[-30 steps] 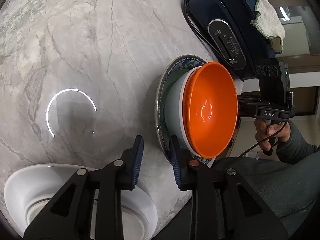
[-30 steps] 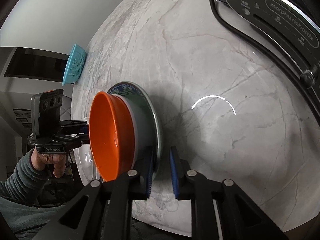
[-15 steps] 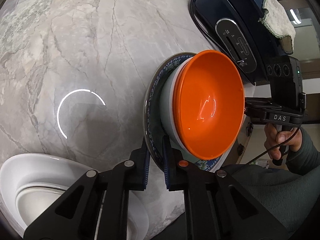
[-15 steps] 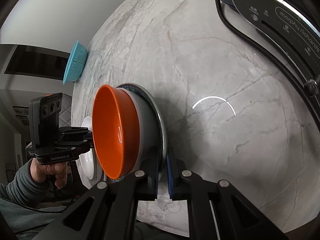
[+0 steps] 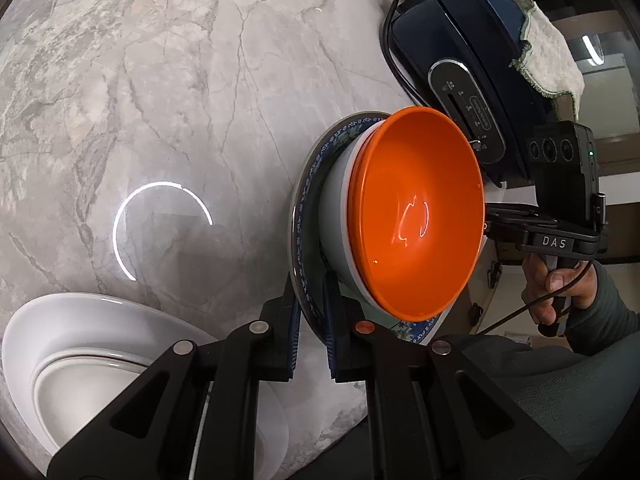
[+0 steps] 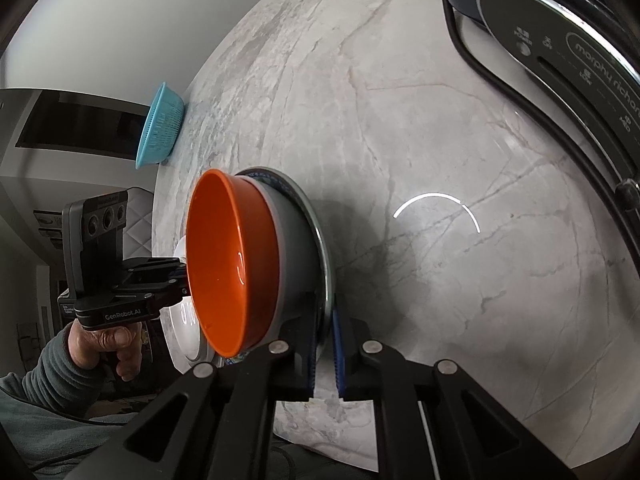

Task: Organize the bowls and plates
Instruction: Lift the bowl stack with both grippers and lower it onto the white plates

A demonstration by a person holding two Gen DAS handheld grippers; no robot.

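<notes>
My jaws on both sides were clamped on the rim of the blue plate (image 5: 301, 216), low in the middle. The orange bowl (image 5: 416, 216) sat stacked on it. The white dishes (image 5: 80, 344), lower left, waited on the table (image 5: 160, 80).

- The orange bowl (image 5: 416, 216) sits nested inside a white bowl (image 5: 338, 216).
- Both stand on a blue-patterned plate (image 5: 306, 200).
- At 7 o'clock in the left wrist view, white dishes (image 5: 80, 344) lie stacked on the marble.
</notes>
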